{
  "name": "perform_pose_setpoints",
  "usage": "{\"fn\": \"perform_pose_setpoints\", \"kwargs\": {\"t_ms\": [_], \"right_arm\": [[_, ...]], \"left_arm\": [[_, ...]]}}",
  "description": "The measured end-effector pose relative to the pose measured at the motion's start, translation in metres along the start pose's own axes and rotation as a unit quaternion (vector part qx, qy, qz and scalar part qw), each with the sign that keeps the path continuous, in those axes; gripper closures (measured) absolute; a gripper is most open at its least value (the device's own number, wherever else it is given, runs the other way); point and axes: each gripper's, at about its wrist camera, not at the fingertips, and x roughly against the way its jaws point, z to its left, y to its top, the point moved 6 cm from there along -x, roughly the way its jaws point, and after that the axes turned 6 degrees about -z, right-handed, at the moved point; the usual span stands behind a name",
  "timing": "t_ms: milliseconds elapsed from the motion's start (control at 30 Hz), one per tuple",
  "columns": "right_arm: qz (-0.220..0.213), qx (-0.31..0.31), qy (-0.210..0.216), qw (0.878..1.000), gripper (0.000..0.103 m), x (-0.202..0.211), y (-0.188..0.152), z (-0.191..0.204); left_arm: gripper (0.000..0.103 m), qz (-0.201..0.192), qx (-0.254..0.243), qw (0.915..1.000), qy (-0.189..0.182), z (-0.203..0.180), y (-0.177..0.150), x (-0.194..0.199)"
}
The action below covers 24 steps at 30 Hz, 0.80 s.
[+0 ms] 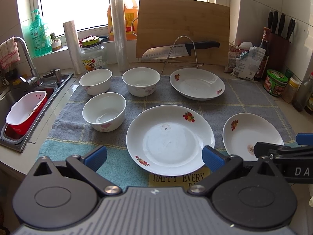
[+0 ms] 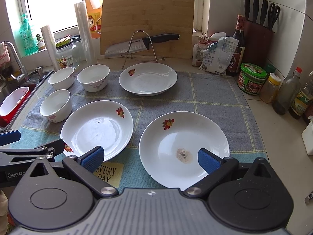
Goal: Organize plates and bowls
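Both tongs are spread and empty. The right tongs face the right plate; the left tongs face the middle plate.

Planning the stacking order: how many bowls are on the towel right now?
3 bowls, all at the towel's left side by the sink: back-left bowl, back bowl to its right, and front bowl nearest the grippers. None appear stacked or hidden.

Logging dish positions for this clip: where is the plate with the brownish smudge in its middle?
The smudged plate lies at the mat's near right, directly ahead of the open right gripper, beside the near-centre plate.
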Motion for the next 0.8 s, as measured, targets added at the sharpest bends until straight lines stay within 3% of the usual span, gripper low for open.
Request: {"fn": "perform_pose_setpoints", "kwargs": {"t_ms": [800], "right_arm": [[-0.004, 0.001, -0.003, 1.0, 0.0, 0.0031, -0.0001, 0.0018]], "left_arm": [[0.001, 0.0, 0.005, 1.0, -0.004, 0.0042, -0.0011, 0.0019]]}}
